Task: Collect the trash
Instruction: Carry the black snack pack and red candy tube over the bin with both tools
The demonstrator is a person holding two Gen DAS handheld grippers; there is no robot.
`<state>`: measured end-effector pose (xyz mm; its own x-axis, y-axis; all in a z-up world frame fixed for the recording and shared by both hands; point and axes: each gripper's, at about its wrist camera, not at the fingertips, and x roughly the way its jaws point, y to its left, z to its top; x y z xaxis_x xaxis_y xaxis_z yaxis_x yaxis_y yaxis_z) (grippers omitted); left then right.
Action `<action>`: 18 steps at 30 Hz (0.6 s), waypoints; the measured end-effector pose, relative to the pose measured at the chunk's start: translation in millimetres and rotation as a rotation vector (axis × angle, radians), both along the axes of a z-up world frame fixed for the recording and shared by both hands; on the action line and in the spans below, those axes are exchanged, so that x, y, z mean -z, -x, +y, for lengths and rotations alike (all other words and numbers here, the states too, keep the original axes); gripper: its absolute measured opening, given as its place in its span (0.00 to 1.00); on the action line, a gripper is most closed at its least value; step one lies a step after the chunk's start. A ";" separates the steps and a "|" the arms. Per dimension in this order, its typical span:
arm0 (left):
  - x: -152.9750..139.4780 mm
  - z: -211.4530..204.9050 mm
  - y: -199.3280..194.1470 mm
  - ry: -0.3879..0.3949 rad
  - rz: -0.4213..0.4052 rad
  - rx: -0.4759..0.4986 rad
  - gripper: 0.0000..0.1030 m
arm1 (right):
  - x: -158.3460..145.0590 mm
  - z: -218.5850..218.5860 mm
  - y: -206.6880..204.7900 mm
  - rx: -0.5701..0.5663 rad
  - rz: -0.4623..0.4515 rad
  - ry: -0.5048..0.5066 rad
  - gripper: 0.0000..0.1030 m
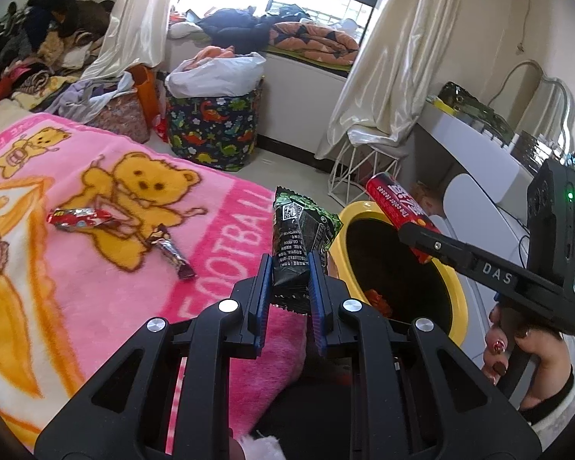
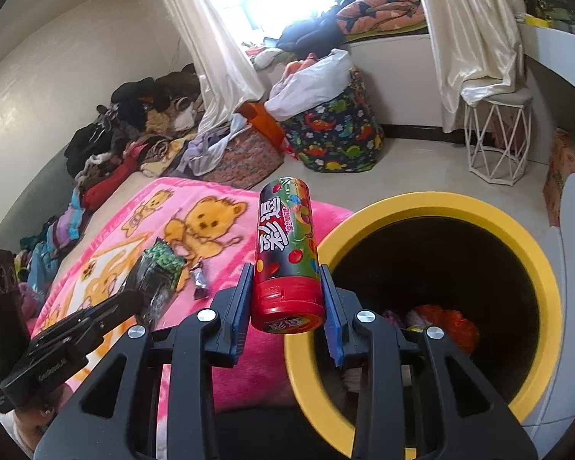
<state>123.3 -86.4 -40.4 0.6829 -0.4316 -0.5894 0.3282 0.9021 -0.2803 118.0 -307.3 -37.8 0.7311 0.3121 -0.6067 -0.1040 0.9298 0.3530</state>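
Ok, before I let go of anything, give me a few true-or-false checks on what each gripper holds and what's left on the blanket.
1. The left gripper is shut on a dark snack packet. True.
2. The right gripper is empty. False: it grips a red candy tube.
3. The yellow-rimmed bin is empty. False: orange-red trash lies inside.
4. Two wrappers remain on the pink blanket. True.

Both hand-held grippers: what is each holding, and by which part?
Left hand-held gripper pinches the green snack packet near its lower end. Right hand-held gripper clamps the candy tube at its red cap end.
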 end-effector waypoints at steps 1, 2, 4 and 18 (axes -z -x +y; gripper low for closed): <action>-0.1 -3.0 0.1 -0.002 -0.001 0.007 0.13 | -0.4 -3.6 0.6 0.008 -0.001 -0.002 0.30; 0.0 -4.9 0.6 -0.003 -0.001 0.011 0.13 | -0.2 -6.4 0.8 0.014 0.000 -0.004 0.30; 0.1 -10.4 1.4 -0.008 -0.003 0.024 0.13 | 0.0 -12.6 1.6 0.030 0.000 -0.008 0.30; 1.1 -56.8 9.2 -0.044 -0.012 0.132 0.13 | 4.1 -50.6 8.4 0.127 0.008 -0.011 0.30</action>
